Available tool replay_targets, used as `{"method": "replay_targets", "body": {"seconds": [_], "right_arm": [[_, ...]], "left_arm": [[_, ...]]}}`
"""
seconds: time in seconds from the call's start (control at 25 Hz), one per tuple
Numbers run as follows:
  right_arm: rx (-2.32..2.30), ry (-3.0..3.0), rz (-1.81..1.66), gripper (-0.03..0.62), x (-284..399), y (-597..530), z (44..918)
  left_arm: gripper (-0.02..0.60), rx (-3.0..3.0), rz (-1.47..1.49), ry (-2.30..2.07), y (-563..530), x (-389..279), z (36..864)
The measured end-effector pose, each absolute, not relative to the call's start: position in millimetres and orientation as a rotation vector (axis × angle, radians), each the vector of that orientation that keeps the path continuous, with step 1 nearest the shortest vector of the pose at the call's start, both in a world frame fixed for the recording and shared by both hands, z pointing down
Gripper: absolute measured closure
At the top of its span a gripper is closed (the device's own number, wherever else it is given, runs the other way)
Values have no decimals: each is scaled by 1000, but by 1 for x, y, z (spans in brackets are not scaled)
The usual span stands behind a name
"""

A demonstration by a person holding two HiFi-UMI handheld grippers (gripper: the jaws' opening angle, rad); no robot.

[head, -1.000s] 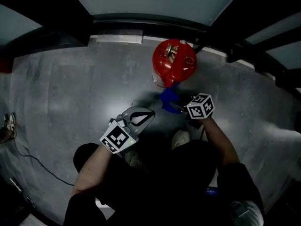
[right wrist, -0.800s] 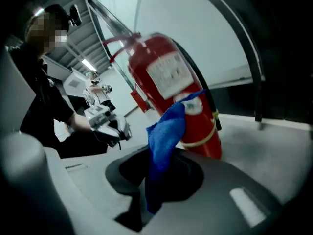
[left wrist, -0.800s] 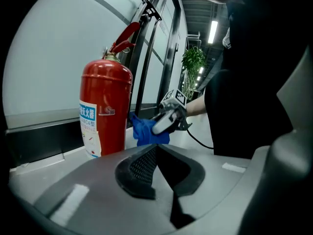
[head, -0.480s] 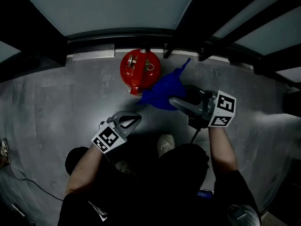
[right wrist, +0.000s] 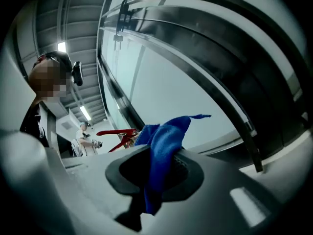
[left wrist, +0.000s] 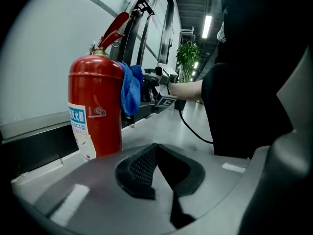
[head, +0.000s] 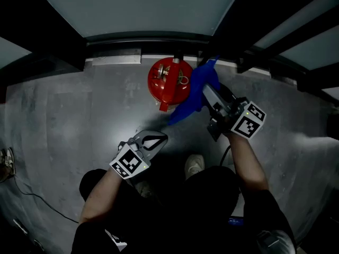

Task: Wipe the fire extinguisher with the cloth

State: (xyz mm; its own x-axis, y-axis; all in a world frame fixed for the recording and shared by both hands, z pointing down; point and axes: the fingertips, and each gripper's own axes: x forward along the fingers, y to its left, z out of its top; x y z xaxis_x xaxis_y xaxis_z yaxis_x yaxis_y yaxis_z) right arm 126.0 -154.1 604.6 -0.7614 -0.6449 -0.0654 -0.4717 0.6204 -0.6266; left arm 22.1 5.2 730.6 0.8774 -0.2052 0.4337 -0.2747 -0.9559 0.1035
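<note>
Here the right tongs (head: pixel 210 92) are clamped on the blue cloth (head: pixel 194 94), which seems to rest against the upper side of the red extinguisher (head: pixel 168 81) on the floor (head: pixel 79 115) by the wall (head: pixel 148 9); the contact is hard to see. The left tongs (head: pixel 157 137) hang nearby, closed on nothing. In the right gripper view the cloth hides all but the levers (right wrist: pixel 115 133).
</note>
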Motion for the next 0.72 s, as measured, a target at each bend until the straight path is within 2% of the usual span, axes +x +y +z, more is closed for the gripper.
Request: {"method": "replay_targets", "body": {"seconds": [0.72], "right_arm": [[-1149, 2524, -1167, 531, 130, -147, 734]], "left_arm": [[575, 2844, 703, -385, 9, 15, 747]]}}
